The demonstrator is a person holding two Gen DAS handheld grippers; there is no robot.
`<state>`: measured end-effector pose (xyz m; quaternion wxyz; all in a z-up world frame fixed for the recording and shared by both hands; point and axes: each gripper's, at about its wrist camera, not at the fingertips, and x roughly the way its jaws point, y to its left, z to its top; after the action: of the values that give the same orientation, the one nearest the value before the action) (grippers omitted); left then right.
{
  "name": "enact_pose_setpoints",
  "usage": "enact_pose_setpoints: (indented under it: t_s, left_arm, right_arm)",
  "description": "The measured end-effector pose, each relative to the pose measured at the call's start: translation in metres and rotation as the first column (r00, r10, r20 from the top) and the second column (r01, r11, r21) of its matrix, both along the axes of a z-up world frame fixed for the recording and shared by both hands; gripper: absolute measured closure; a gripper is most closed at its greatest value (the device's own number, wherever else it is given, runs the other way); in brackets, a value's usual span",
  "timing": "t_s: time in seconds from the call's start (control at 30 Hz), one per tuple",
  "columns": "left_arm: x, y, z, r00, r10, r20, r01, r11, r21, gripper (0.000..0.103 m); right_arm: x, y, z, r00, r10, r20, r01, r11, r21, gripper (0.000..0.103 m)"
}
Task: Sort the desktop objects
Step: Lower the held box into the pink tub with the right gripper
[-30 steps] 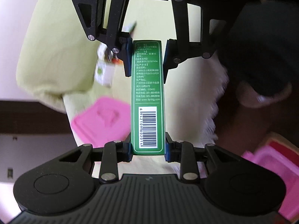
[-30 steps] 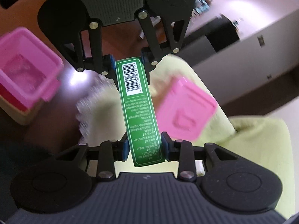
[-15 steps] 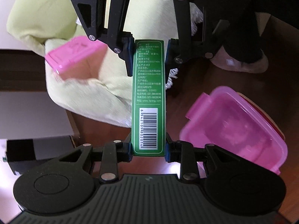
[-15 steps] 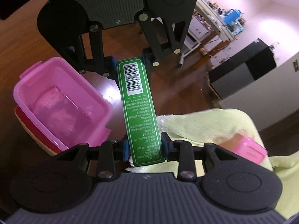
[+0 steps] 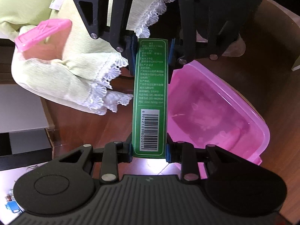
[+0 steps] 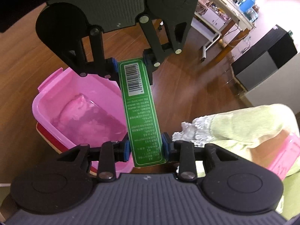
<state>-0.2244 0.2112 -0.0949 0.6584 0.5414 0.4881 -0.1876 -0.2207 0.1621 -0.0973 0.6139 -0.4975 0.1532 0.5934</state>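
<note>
Left wrist: green box (image 5: pixel 150 97) spans both tongs lengthwise, barcode nearest.

Green box (image 5: pixel 150 97) with black-and-white barcode; pink container (image 5: pixel 215 112); pale green, white-laced cloth (image 5: pixel 61 71).

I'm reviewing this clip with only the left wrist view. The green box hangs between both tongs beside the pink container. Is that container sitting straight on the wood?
Observer: No. In the right wrist view, left of the green box, the pink container rests on a red and cream thing that peeks out below its wall. I cannot tell what it is.
Operator: What lies behind my camera?
Observer: The wooden surface runs on toward a black cabinet and a white desk with a blue item on it.
</note>
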Motion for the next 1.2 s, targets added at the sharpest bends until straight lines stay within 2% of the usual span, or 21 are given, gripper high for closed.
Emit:
enact_pose_setpoints:
  t_s: [0.43, 0.67, 0.9, 1.2]
  left_arm:
    - [0.008, 0.026, -0.04, 0.991, -0.024, -0.131, 0.02, 0.999, -0.034, 0.067]
    - [0.018, 0.044, -0.069, 0.976, -0.031, -0.215, 0.013, 0.996, -0.085, 0.067]
    - [0.027, 0.059, -0.084, 0.96, -0.035, -0.278, 0.004, 0.994, -0.111, 0.066]
    - [0.028, 0.062, -0.106, 0.94, -0.071, -0.333, 0.028, 0.991, -0.131, 0.066]
  right_arm:
    - [0.005, 0.024, -0.039, 0.982, -0.075, -0.171, 0.064, 0.996, -0.067, 0.074]
    - [0.013, 0.043, -0.064, 0.959, -0.115, -0.259, 0.08, 0.987, -0.141, 0.074]
    - [0.022, 0.058, -0.078, 0.927, -0.156, -0.34, 0.092, 0.976, -0.197, 0.074]
    - [0.018, 0.064, -0.097, 0.917, -0.15, -0.371, 0.048, 0.961, -0.271, 0.074]
